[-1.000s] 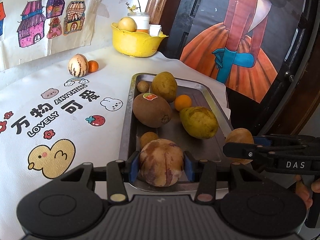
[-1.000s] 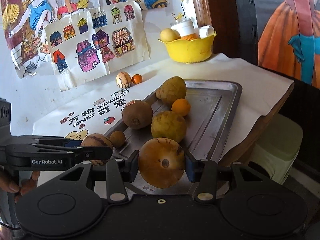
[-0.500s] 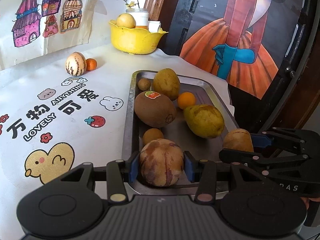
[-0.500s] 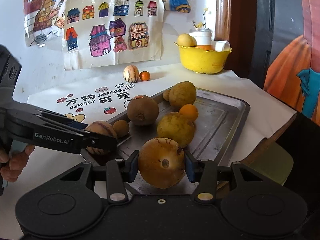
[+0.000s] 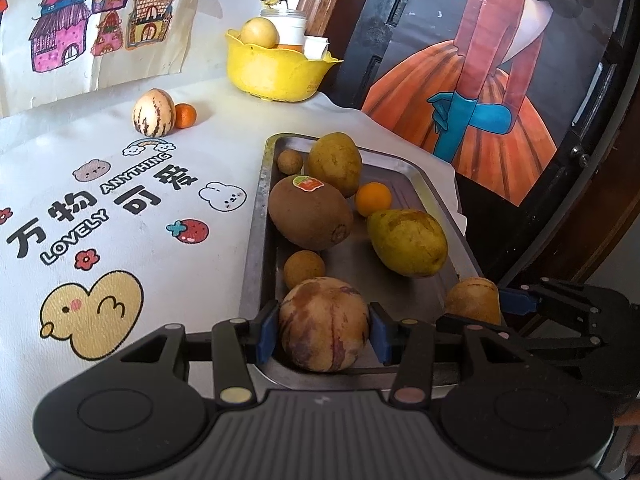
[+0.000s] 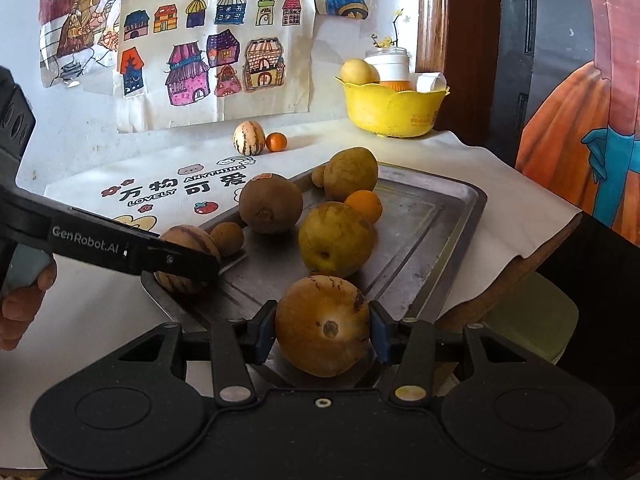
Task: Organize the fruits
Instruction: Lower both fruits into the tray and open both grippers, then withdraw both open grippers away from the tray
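Holding a streaked fruit (image 5: 324,336) in the left tongs (image 5: 323,330): jaws narrow, pads against both flanks, just eased open a little with the fruit between them. Likewise in the right tongs (image 6: 322,326): a brown-gold fruit (image 6: 322,316) between the pads, jaws also just loosened a touch. Both fruits low over the near end of the metal tray (image 5: 256,240), apparently resting on its floor, though hard to confirm under their curve.

Probably a setting-down. Open each pair evenly, so neither pad nudges the round fruit sideways. Wait for the fruit to settle, then draw back along the line of the fingers, lifting slightly. Mind the small brown ball (image 5: 304,268) just beyond the streaked fruit, and the pear (image 5: 406,242) farther in. Keep the two pairs of tongs apart at that crowded near end.

Farther up the tray: a kiwi (image 5: 310,214) with a sticker, an orange (image 5: 373,199), a second yellow-green fruit (image 5: 335,162).

Under it all, a white cloth (image 5: 120,208) printed with a duck, a strawberry and lettering. By the wall, well apart from the tray, a striped fruit (image 5: 153,113) touching a small tangerine (image 5: 185,115). At the back, a yellow bowl (image 5: 276,76) with fruit and a jar. Behind, house drawings (image 5: 100,28) on the wall; to the right, a dark door with a painted figure in an orange skirt (image 5: 480,92).
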